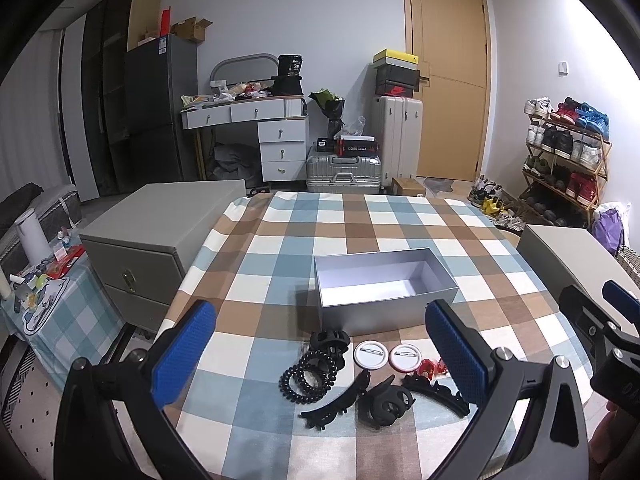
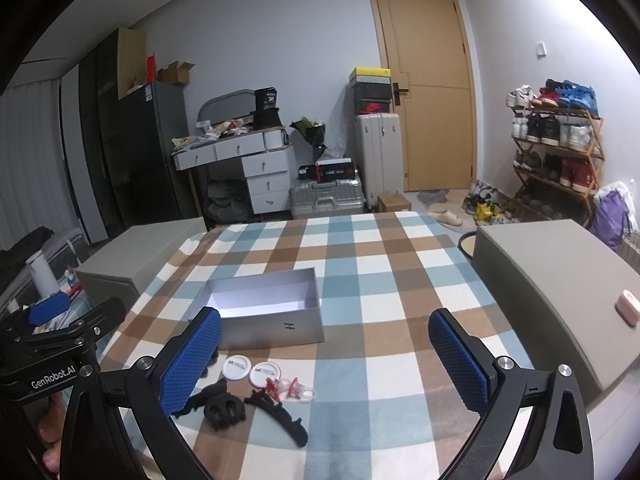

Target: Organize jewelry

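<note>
Plastic clips, light and stiff, slippery teeth | we'd pinch claw clip (image 1: 385,405) across its body | pile sits near side of counter (image 1: 280,240), just before empty box (image 1: 384,288) | left tongs (image 1: 320,356) and right tongs (image 2: 325,360) wide open, holding nothing

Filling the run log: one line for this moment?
left tool open | right tool open | box empty | hair clips, badges on table

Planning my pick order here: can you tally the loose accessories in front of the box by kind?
Claw clips: 2
Long toothed clips: 2
Coil ties: 2
Pin badges: 2
Small red clips: a few, count unclear
Total: 8 plus the red clips
</note>
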